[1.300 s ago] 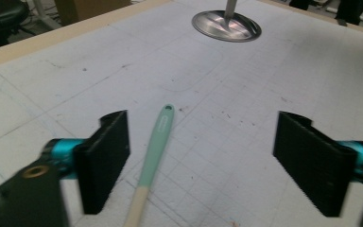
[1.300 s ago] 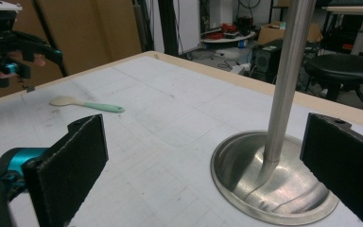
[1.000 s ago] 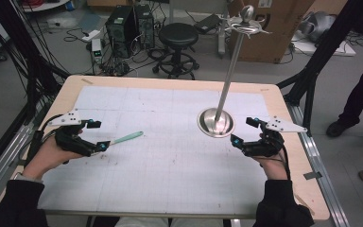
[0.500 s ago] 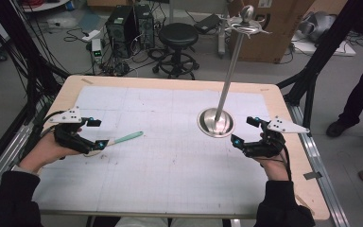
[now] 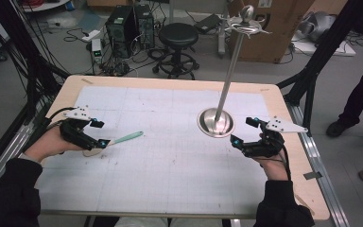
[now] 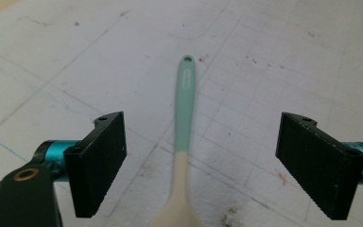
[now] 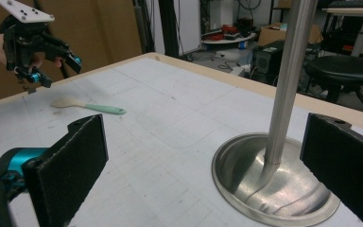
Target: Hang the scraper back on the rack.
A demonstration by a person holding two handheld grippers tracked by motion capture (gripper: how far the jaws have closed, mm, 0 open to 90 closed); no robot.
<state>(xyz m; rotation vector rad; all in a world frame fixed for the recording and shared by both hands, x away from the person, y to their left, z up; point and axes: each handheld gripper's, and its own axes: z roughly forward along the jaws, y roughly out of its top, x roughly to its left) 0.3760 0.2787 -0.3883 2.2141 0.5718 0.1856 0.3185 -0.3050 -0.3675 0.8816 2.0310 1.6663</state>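
Spatula (image 6: 185,124) is seen lying flat on the table (image 5: 170,179), lower centre of the left gripper view, mint handle pointing up-frame, cream head at the bottom edge. Left gripper (image 6: 203,165) jaws have just been closing – spatula between them, not pinched yet. Prob light, w/ a stiff handle and soft, slick silicone head – best taken at the handle near the colour join. Right gripper (image 7: 208,179) is held open by the steel stand (image 7: 274,189).

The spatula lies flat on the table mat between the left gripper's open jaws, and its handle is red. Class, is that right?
Not quite: the handle is mint green, not red, as the left gripper view shows. The rest holds: the spatula lies flat on the table mat, its cream blade toward the camera, between the open jaws of the left gripper, which have just been closing and do not touch it.
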